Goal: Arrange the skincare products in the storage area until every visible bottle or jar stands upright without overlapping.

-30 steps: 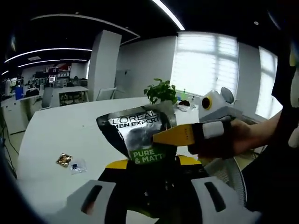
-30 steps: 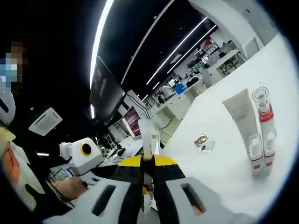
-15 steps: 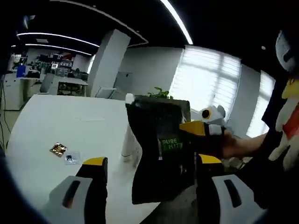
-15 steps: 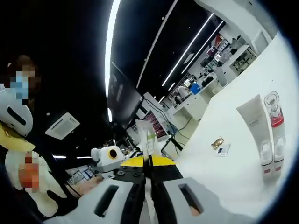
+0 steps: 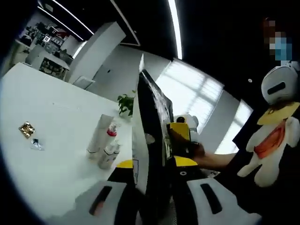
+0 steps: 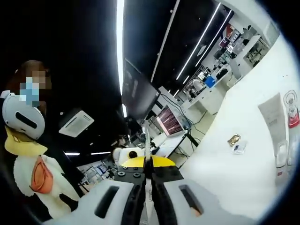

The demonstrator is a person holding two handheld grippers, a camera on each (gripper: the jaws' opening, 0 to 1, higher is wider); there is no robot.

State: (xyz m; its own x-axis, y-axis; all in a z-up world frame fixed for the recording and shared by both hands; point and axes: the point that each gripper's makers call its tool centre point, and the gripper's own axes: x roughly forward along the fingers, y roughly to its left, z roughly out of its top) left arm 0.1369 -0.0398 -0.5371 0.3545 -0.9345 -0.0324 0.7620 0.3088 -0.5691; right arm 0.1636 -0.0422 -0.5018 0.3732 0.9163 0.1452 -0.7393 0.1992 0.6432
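Left gripper view: left gripper (image 5: 149,169) clamps black pouch (image 5: 152,140), edge-on, off the table (image 5: 42,164); right gripper (image 5: 180,140) grips its far side. Tube (image 5: 99,136) and bottles (image 5: 110,152) upright.
Right gripper view: right gripper (image 6: 148,171) clenched on pouch edge (image 6: 146,145).

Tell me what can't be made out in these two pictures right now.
- Black pouch, left gripper view: seen edge-on, so its label is unreadable.
- Left tool: the pouch covers the gap, so its grip is unclear.
- Bottles on the white table: too small to read.
- Right gripper view: tube and bottles cut off by the right edge.
- Small packets: too small to identify.
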